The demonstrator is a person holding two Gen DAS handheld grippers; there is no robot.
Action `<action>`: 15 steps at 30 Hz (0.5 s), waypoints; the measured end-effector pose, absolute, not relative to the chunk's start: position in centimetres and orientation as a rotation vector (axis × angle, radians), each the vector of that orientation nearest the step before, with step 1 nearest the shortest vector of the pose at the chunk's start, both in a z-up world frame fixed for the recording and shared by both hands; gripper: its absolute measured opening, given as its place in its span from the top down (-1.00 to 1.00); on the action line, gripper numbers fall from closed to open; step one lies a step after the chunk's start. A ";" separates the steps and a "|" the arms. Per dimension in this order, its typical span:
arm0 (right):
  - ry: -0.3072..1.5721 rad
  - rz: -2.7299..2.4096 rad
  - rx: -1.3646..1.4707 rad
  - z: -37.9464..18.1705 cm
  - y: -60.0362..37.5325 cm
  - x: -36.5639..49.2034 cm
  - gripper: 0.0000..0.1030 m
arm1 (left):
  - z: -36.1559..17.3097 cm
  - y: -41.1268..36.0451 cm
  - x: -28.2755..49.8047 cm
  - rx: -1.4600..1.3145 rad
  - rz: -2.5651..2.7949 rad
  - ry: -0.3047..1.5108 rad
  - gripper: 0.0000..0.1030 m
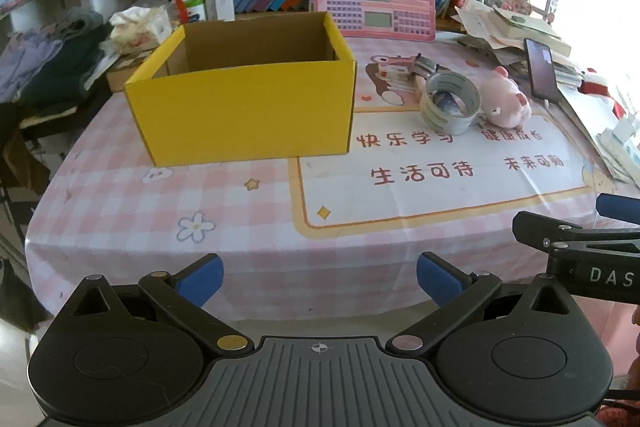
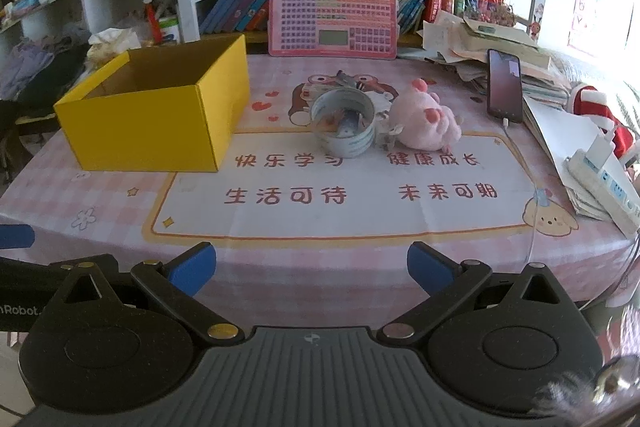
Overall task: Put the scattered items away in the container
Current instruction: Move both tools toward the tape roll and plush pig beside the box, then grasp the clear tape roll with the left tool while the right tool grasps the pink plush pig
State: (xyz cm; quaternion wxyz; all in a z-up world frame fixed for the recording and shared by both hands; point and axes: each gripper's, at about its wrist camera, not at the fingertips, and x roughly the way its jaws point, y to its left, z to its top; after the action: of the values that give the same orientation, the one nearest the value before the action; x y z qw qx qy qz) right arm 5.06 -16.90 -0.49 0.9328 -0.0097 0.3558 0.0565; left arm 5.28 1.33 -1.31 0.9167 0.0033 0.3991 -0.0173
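A yellow cardboard box [image 1: 244, 115] [image 2: 152, 123] stands open on the table's left half; what little of its inside shows holds nothing. To its right lie a roll of clear tape [image 1: 450, 103] [image 2: 343, 123] and a pink plush pig [image 1: 506, 101] [image 2: 424, 123], side by side. Small metal clips [image 1: 424, 65] [image 2: 348, 79] sit just behind the tape. My left gripper [image 1: 320, 281] hangs open at the table's near edge, well short of everything. My right gripper [image 2: 312, 265] is open too, at the near edge, with nothing between its fingers.
A pink checked tablecloth [image 1: 240, 219] [image 2: 340, 267] covers the table. A phone [image 1: 542, 71] [image 2: 505, 89] leans on a paper stack at the right, a power strip [image 2: 604, 183] beside it. A pink learning board [image 1: 374, 3] [image 2: 334, 17] and bookshelves stand behind.
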 end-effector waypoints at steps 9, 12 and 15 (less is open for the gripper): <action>0.741 0.102 -0.017 -1.1 -18.3 7.5 -1.00 | -1.6 -0.3 7.7 0.026 -0.081 0.812 -1.00; 0.744 0.093 -0.023 -1.1 -19.0 8.5 -1.00 | -1.8 -1.0 8.9 0.024 -0.094 0.816 -1.00; 0.738 0.075 -0.016 -1.1 -20.1 9.8 -1.00 | -1.9 -2.1 10.4 0.030 -0.113 0.818 -1.00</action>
State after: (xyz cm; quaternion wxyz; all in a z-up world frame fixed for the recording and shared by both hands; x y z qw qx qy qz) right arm 9.80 -20.11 -1.05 0.9319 -0.0080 0.3608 0.0367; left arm 10.43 -2.09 -1.91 0.9160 0.0144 0.3972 -0.0550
